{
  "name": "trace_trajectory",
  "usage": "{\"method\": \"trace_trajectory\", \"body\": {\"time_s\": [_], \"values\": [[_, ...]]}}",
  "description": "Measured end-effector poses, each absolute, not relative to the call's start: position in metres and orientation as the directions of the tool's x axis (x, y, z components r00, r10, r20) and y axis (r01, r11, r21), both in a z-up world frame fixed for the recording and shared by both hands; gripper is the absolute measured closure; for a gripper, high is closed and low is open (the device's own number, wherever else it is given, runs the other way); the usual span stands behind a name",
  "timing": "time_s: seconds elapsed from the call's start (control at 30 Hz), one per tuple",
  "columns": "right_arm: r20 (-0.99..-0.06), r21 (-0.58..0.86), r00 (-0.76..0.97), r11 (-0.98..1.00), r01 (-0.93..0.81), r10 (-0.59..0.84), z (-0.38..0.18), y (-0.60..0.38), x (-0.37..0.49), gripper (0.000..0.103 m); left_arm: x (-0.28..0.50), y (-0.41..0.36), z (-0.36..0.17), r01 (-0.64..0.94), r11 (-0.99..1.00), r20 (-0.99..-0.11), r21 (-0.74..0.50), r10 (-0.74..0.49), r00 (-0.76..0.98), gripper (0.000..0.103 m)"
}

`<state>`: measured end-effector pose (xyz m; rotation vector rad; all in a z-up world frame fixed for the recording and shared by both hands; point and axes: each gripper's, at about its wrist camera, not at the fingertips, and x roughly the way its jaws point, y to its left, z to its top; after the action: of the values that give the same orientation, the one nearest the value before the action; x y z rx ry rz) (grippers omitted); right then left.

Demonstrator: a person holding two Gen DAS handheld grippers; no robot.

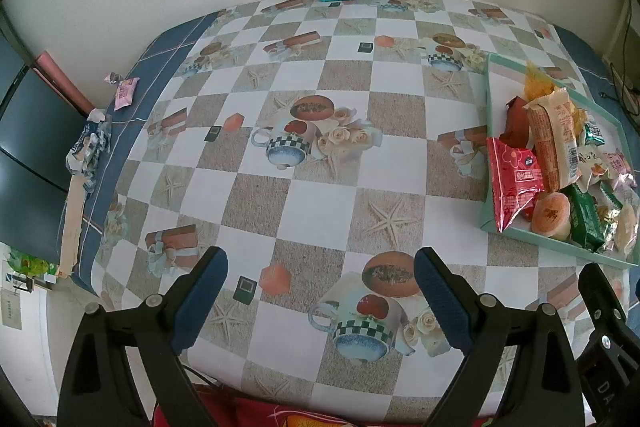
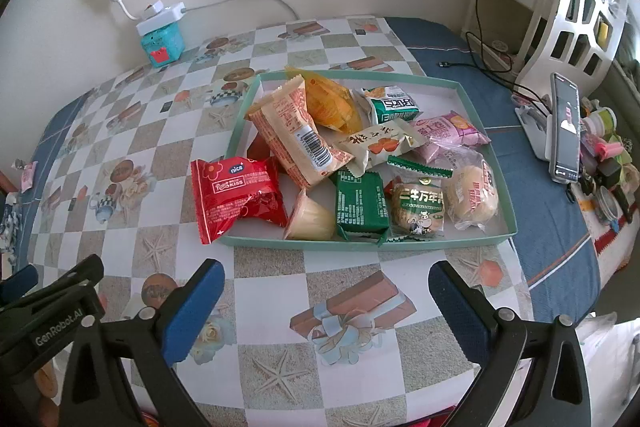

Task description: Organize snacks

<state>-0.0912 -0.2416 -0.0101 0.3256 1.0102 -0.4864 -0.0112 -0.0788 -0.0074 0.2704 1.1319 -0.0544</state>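
Checkered tablecloth (image 2: 280, 307) carries the tray (image 2: 440, 242), long axis left-right; both tongs (image 1: 320, 301) (image 2: 326, 311) gape empty.

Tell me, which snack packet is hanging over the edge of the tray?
The red packet: it droops over the tray's left front corner; the others lie inside.

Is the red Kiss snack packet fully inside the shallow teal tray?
No. The red Kiss snack packet hangs over the near-left corner of the shallow teal tray, partly above the tablecloth.
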Motion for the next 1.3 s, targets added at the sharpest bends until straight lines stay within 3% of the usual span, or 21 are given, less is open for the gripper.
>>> {"method": "trace_trajectory", "body": {"time_s": [1.3], "values": [[-0.867,0.038,0.439,0.848,0.528,-0.234,-0.0112,-0.2419,-0.0911,0.000,-0.0108,-0.0794,-0.0099,0.201,0.964,-0.909,0.174,0.079,0.409,0.009]]}}
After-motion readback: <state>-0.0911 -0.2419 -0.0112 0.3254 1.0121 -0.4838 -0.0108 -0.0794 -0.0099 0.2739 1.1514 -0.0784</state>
